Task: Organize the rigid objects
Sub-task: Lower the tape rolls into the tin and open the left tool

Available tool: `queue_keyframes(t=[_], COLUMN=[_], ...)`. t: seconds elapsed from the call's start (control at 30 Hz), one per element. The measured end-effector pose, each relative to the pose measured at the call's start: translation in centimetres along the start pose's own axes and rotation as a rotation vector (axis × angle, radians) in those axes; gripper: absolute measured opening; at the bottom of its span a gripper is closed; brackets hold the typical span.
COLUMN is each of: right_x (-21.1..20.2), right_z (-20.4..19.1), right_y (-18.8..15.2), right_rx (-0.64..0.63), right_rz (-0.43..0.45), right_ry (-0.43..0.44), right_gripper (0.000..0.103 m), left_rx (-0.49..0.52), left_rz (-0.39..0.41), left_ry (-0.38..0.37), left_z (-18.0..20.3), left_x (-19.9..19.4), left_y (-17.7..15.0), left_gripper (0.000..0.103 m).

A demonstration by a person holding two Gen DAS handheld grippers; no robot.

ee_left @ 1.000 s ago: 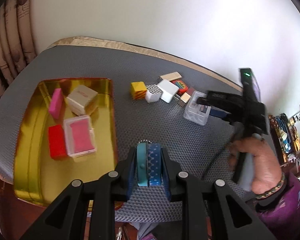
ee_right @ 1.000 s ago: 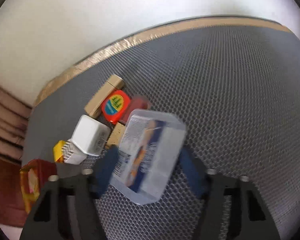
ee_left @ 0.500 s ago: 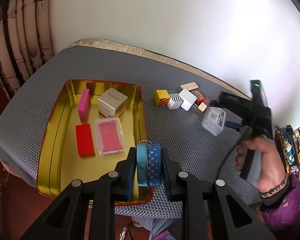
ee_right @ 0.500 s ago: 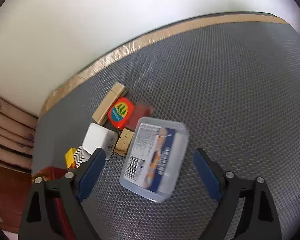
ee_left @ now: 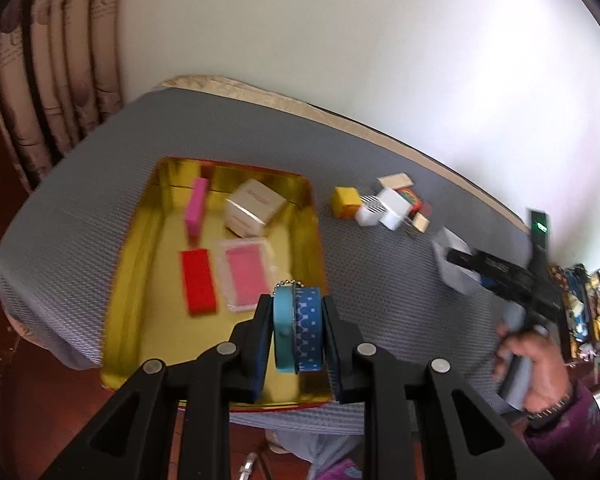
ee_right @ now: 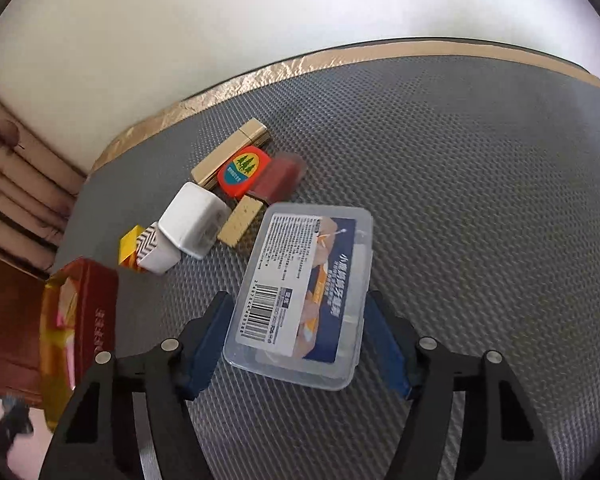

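Tray (ee_left: 312, 216): your gold tin holds four items already.
Clear case (ee_right: 300, 292): your right gripper (ee_right: 298, 340) pinches it, apparently lifted.
Loose cluster (ee_right: 192, 224): six pieces left to collect.
Tape rolls (ee_left: 298, 330): your left gripper (ee_left: 298, 336) clamps them above the tray's near end.

The left wrist camera sits high and looks forward and down over the whole grey mesh-covered table (ee_left: 380, 280), with the gold rectangular metal tray (ee_left: 148, 264) near and the white wall far. The right wrist camera hangs much nearer the table, facing the far left corner. Both views share the small white cube (ee_left: 394, 204) (ee_right: 192, 226) and the tray.
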State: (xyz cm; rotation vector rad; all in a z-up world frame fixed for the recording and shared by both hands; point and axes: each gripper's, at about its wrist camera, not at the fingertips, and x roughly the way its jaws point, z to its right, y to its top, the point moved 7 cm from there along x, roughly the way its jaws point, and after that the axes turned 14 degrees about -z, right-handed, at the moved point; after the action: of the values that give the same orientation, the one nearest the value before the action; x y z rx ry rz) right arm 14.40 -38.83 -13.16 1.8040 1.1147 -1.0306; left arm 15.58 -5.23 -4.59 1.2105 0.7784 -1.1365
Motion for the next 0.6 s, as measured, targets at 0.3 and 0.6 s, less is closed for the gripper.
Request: queue_keyframes(t=[0.3,0.6], right_x=[-2.3,-1.1], right_z=[-0.2,0.1], right_y=[-2.3,-3.4], right_rx=[-0.017,-0.017], right_rz=[0.013,-0.031], right_ry=[0.097,0.061], right_gripper=[0.038,0.022], left_rx=[0.070,0.010], left_rz=[0.000,-0.060], left_ry=[0.062,0.086], left_z=[-1.9,-3.7], left_x=[1.3,5.3], left_y=[1.1,2.1], left_gripper=[0.023,0.023])
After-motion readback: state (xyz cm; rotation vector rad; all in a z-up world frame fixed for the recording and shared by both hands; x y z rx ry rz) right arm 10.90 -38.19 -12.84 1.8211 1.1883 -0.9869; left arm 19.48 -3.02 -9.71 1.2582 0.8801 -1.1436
